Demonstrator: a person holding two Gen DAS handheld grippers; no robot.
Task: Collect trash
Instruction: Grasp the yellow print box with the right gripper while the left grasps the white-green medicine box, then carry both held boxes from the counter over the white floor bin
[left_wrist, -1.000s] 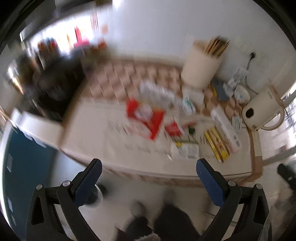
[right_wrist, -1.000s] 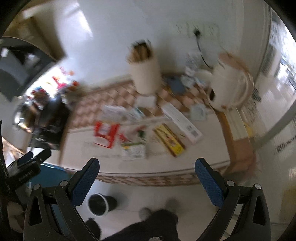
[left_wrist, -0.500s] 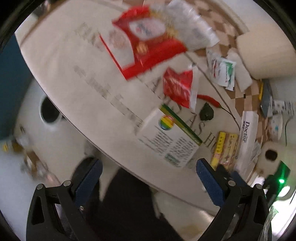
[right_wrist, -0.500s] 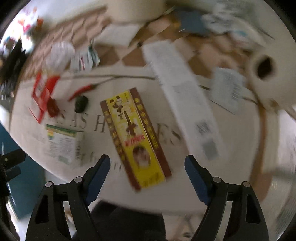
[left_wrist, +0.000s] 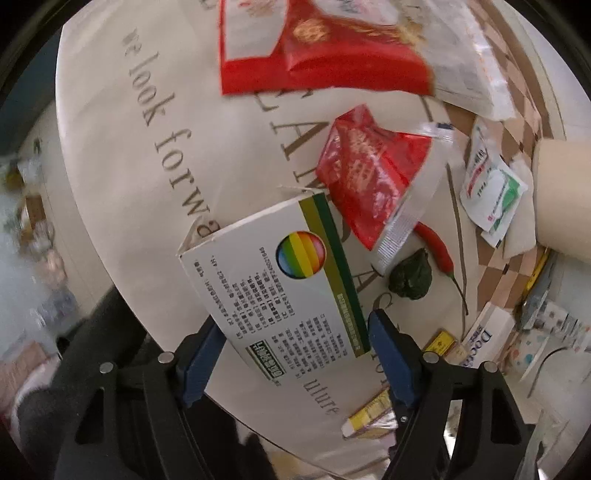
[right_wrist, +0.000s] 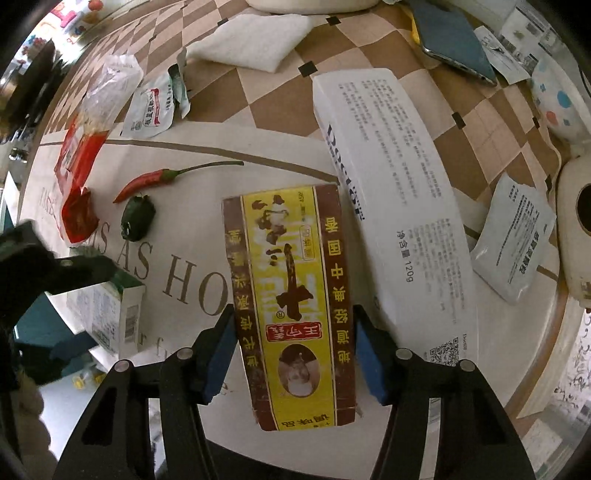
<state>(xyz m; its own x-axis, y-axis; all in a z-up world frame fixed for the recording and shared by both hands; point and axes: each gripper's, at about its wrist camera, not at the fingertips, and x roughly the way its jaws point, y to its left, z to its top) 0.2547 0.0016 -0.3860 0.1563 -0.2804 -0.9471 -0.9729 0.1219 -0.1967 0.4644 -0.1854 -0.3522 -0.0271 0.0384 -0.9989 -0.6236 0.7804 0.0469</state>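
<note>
Trash litters the round table (right_wrist: 554, 332). The white carton with a rainbow disc (left_wrist: 280, 280) lies near the table edge, its near end between the blue pads of the left gripper (left_wrist: 295, 354), whose jaws sit narrowed against its sides. The yellow and brown seasoning box (right_wrist: 291, 295) lies flat just beside a long white box (right_wrist: 391, 206); the right gripper (right_wrist: 295, 354) has closed in on its flanks, though whether the pads press it I cannot tell. Beyond lie a small red foil packet (left_wrist: 369, 173), red chili (right_wrist: 147, 181), dark green pepper (right_wrist: 138, 218) and large red bag (left_wrist: 321, 48).
</note>
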